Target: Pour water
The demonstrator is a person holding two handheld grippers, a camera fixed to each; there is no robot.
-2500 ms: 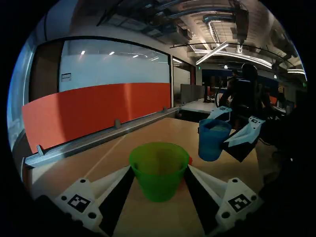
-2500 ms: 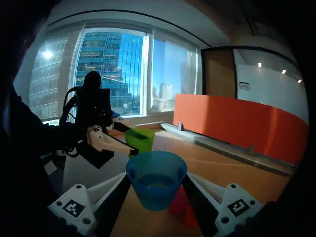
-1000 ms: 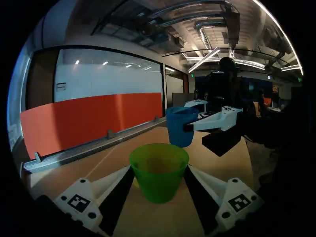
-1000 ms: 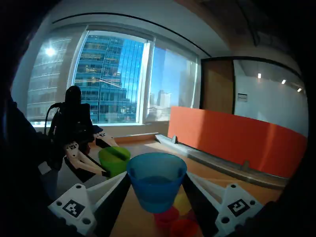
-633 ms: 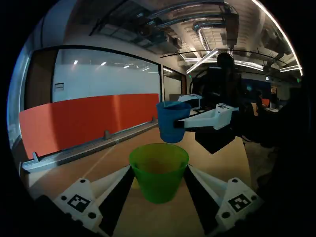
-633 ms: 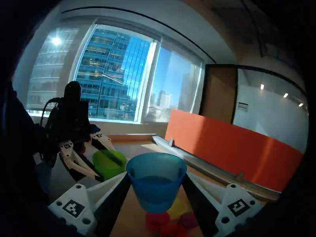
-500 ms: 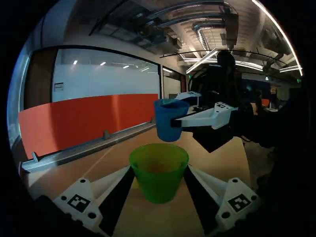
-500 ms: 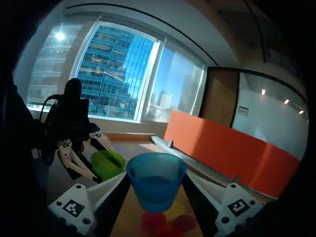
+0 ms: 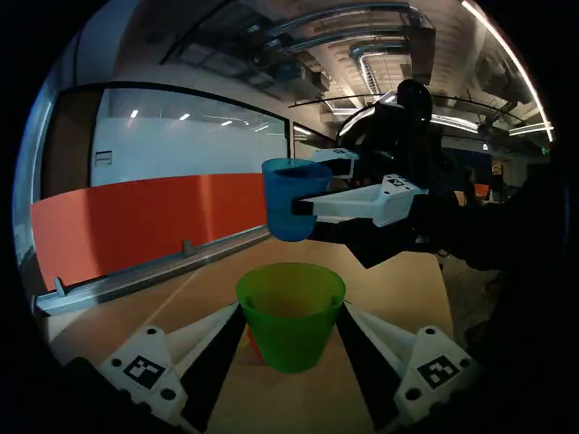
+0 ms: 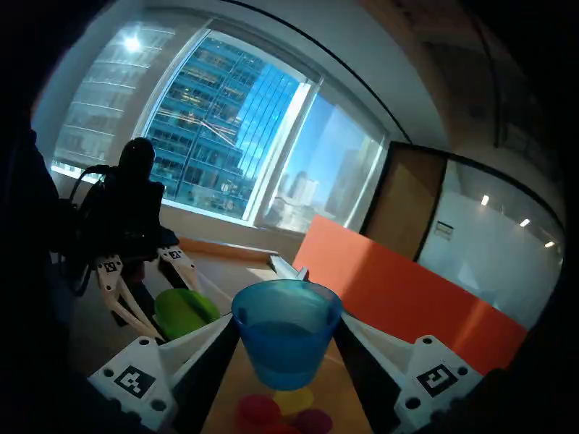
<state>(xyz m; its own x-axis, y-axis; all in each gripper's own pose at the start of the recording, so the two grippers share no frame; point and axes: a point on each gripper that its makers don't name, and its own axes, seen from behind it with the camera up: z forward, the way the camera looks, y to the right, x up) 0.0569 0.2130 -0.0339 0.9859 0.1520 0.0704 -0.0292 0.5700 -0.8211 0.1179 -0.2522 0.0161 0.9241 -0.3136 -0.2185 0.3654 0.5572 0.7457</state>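
Above the green cup (image 9: 291, 331), at its 12 o'clock, the blue cup (image 9: 288, 202) of water had risen and drawn nearer, clamped by the right gripper (image 10: 287, 327). The left gripper (image 9: 289, 309) clasped the green cup. Pouring looked imminent.

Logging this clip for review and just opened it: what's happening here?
A person works two handheld grippers over a wooden table. The left gripper is shut on a green cup, held upright. The right gripper is shut on a blue cup holding water, higher than the green cup and just beyond its rim. The blue cup looks near upright; no water is pouring yet.
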